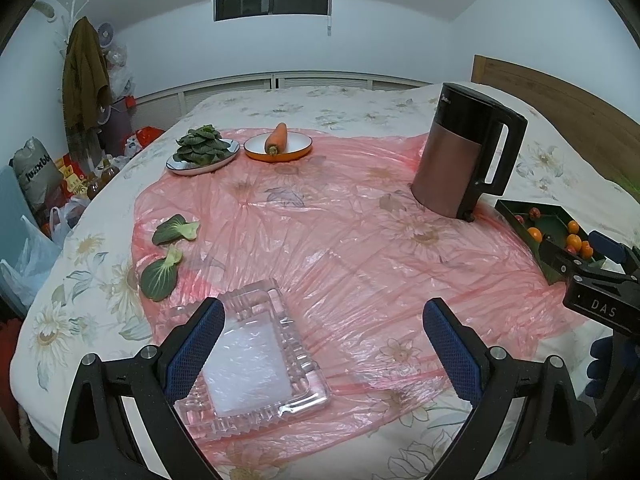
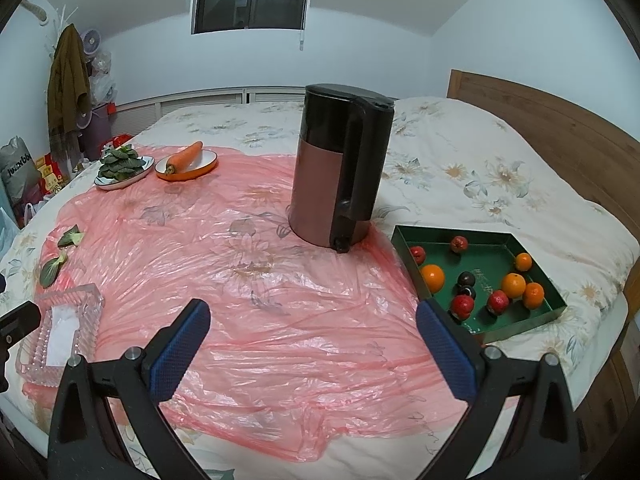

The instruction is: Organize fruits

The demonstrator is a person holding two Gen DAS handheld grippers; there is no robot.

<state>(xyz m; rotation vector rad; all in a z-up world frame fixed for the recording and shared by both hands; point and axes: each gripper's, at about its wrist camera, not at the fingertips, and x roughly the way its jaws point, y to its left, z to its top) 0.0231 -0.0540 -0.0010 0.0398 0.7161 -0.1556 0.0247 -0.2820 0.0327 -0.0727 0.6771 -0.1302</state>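
Each tool [image 2: 312, 344]: black frame, blue textured pads [image 2: 180, 350], silver screws; possibly "DAS" lettering.

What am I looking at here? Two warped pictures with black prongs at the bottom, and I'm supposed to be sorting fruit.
There is no robot arm: a person holds one two-finger tool in each hand, and each carries a wide-angle camera looking forward along its fingers. One picture is from the left tool, the other from the right tool. Both are open and hold nothing.

Everything sits on a bed covered by a pink plastic sheet. The fruits, orange, red and dark, lie in a green tray on the right. A clear glass dish lies under the left tool. Also there: a kettle, a carrot on an orange plate, a plate of greens and two loose leaves.
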